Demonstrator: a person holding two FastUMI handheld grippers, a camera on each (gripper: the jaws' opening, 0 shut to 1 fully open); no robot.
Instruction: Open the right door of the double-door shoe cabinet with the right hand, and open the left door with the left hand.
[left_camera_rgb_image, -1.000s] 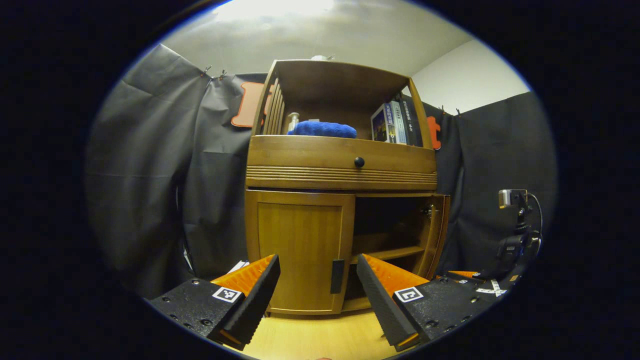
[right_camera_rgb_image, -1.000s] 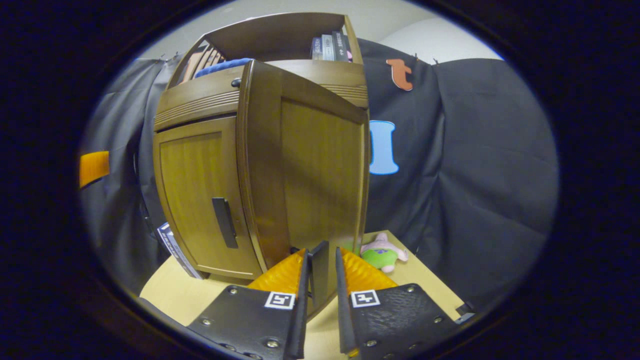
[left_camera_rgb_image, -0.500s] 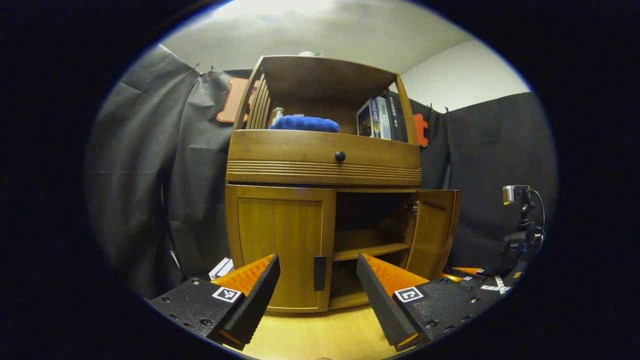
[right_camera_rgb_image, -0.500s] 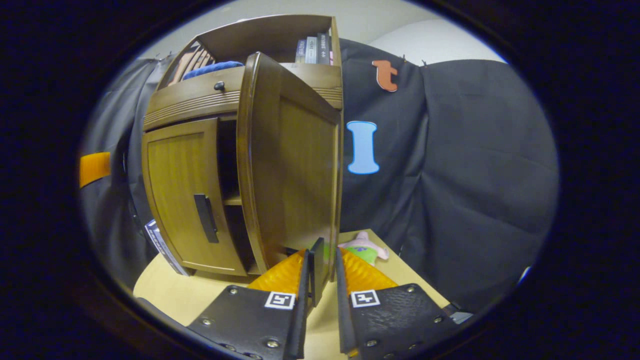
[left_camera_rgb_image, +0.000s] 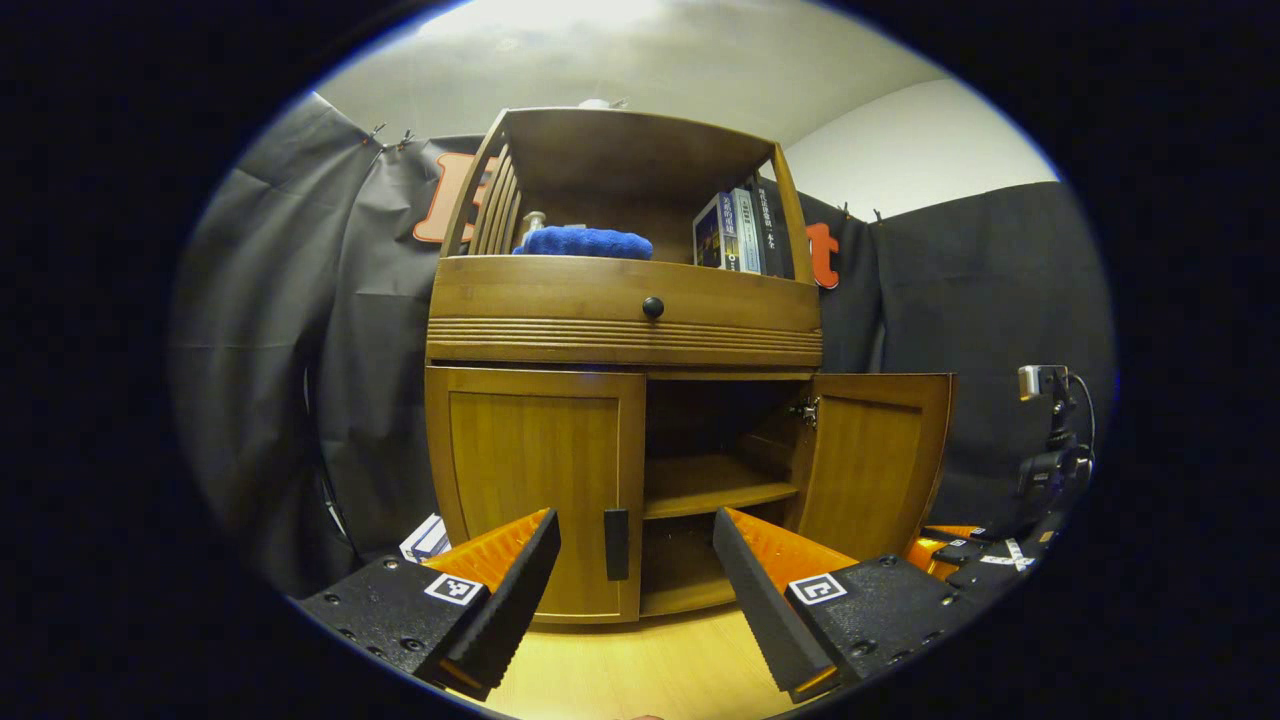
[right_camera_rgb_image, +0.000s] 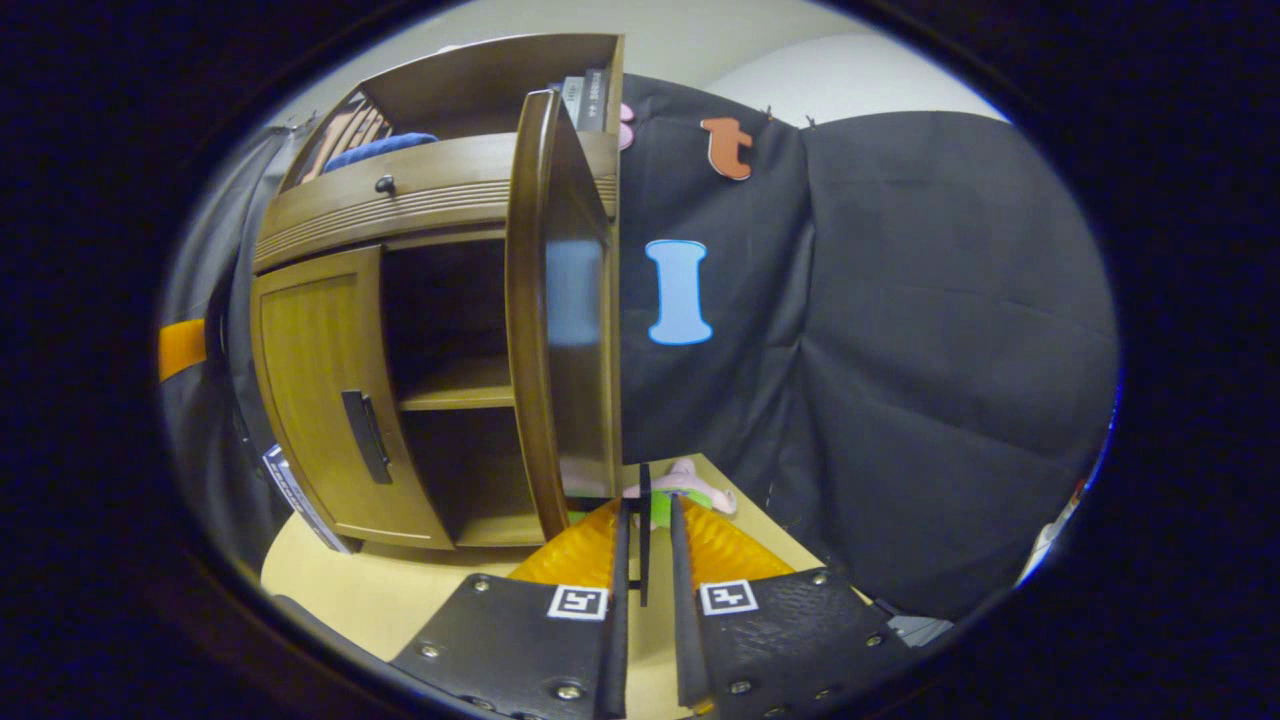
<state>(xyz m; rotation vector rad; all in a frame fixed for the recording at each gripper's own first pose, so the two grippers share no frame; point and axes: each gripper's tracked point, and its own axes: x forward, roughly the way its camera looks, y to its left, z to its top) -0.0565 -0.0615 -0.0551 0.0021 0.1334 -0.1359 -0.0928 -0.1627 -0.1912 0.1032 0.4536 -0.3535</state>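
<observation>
The wooden shoe cabinet (left_camera_rgb_image: 620, 310) stands on a pale table. Its left door (left_camera_rgb_image: 535, 480) is closed, with a dark handle (left_camera_rgb_image: 616, 544) at its inner edge. My left gripper (left_camera_rgb_image: 635, 522) hovers open in front of that handle, a little short of it. The right door (left_camera_rgb_image: 875, 465) is swung wide open, showing an inner shelf (left_camera_rgb_image: 705, 485). In the right gripper view the right door (right_camera_rgb_image: 565, 300) appears nearly edge-on, and my right gripper (right_camera_rgb_image: 646, 525) is shut on its thin dark handle (right_camera_rgb_image: 645, 520). The closed left door (right_camera_rgb_image: 320, 390) lies beyond.
Books (left_camera_rgb_image: 740, 235) and a blue towel (left_camera_rgb_image: 580, 242) sit on the top shelf above a drawer with a knob (left_camera_rgb_image: 652, 307). A small camera on a stand (left_camera_rgb_image: 1040, 385) is at the right. A plush toy (right_camera_rgb_image: 690, 482) lies behind the open door. A box (left_camera_rgb_image: 425, 538) leans at the cabinet's left foot.
The right gripper has pulled the right door from partly open to wide open. The left gripper has drifted right, so the cabinet sits further left in its view; it stays open.
</observation>
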